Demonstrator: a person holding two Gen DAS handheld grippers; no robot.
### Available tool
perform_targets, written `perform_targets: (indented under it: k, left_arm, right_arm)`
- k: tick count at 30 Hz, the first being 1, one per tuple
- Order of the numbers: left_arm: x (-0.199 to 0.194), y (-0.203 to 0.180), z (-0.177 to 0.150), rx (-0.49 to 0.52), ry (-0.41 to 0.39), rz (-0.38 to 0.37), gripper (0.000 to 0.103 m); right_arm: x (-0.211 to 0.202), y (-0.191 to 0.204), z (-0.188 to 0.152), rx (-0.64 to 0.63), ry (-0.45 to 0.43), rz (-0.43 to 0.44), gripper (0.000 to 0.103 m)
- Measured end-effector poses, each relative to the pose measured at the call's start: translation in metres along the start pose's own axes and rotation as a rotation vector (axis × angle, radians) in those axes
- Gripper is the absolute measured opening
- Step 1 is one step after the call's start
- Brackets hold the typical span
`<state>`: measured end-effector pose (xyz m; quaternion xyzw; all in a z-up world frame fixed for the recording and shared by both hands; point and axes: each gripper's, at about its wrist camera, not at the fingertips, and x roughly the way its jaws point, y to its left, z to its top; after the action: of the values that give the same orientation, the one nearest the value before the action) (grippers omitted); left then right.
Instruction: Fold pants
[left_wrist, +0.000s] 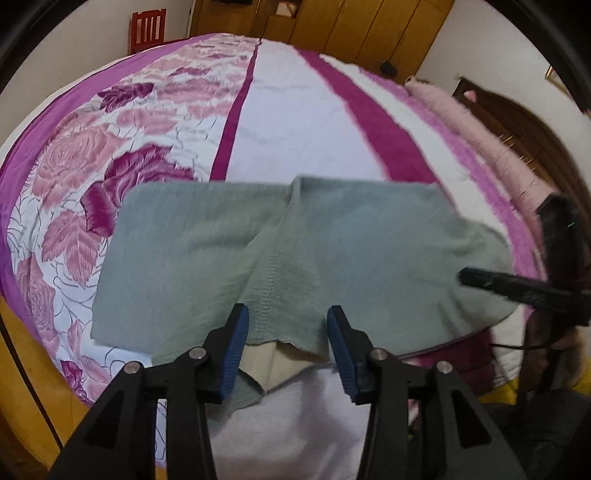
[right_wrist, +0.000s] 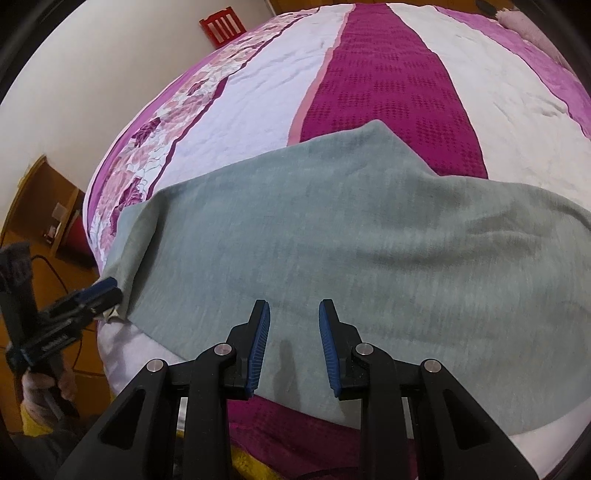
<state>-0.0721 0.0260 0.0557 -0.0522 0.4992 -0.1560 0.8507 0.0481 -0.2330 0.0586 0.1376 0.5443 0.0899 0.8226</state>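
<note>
Grey-green pants (left_wrist: 280, 251) lie spread flat on the bed, legs pointing away, waist at the near edge with its pale lining showing. My left gripper (left_wrist: 288, 332) is open, its blue pads on either side of the waist's middle seam. My right gripper (right_wrist: 293, 332) is open just above the pants (right_wrist: 351, 240) near the bed's front edge. The right gripper also shows in the left wrist view (left_wrist: 480, 280) over the pants' right side. The left gripper shows in the right wrist view (right_wrist: 99, 291) at the waist corner.
The bed (left_wrist: 295, 110) has a purple, white and floral cover. A pink blanket (left_wrist: 480, 122) lies along its right side. A red chair (left_wrist: 146, 29) stands by the far wall, wooden wardrobes (left_wrist: 332, 22) behind it. A wooden floor (right_wrist: 37, 206) lies left of the bed.
</note>
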Motion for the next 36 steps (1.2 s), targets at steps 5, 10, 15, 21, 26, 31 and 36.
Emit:
perform_targets:
  k: [5,10,15,21,26,31,36]
  left_arm:
    - [0.008,-0.004,-0.004,0.04,-0.009,0.047,0.045]
    - [0.01,-0.009,-0.006,0.083,0.003,0.074,0.006]
    - [0.002,-0.011,-0.003,0.087,-0.009,0.056,0.003]
    - [-0.019,-0.007,0.006,0.071,-0.024,-0.044,0.005]
    - [-0.019,0.005,0.003,-0.027,-0.04,-0.042,0.028]
    - [-0.016,0.011,0.008,-0.052,-0.059,-0.047,0.034]
    - [0.001,0.007,0.016,-0.034,-0.06,-0.037,0.055]
  right_arm:
    - [0.002,-0.003,0.0,0.015,0.008,0.01,0.028]
    - [0.002,-0.003,0.0,0.016,0.009,0.016,0.028]
    - [0.0,-0.005,0.0,0.022,0.004,0.015,0.028]
    - [0.005,0.004,0.007,-0.011,0.029,0.015,0.028]
    - [0.009,0.042,0.022,-0.128,0.031,0.04,0.028]
    - [0.028,0.079,0.028,-0.235,0.066,0.06,0.028]
    - [0.06,0.113,0.035,-0.326,0.125,0.123,0.028]
